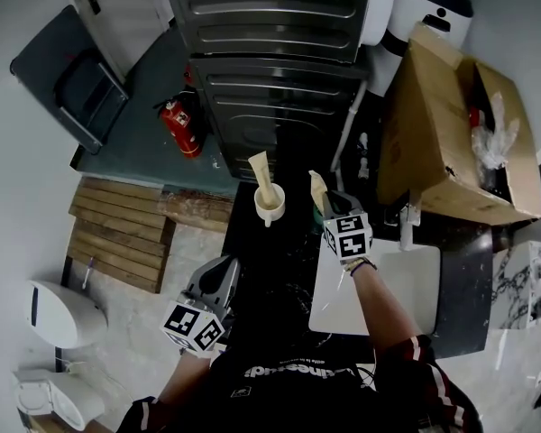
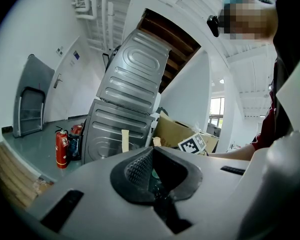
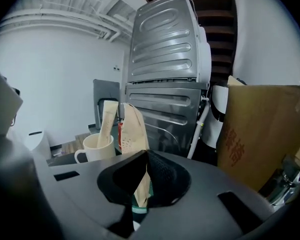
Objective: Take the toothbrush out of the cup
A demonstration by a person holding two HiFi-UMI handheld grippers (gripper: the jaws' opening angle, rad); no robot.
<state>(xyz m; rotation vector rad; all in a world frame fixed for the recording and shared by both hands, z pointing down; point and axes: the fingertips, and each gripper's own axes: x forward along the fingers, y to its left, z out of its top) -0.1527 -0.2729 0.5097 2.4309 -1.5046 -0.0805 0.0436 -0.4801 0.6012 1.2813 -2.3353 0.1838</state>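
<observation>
A paper-wrapped toothbrush (image 3: 132, 129) is being gripped by the right gripper's (image 3: 142, 169) closed fingers, just beside the cup (image 3: 95, 149). It is being judged light and crushable, best taken low on its sleeve. The left gripper's (image 2: 152, 164) fingers are being held together, empty.

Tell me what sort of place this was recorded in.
Likely a utility or laundry corner: two stacked grey machines, a red fire extinguisher on the floor, and an open cardboard box.

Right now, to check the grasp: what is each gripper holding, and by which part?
The right gripper is shut on a paper-wrapped toothbrush, gripping its lower part. The left gripper is shut, holding nothing.
</observation>
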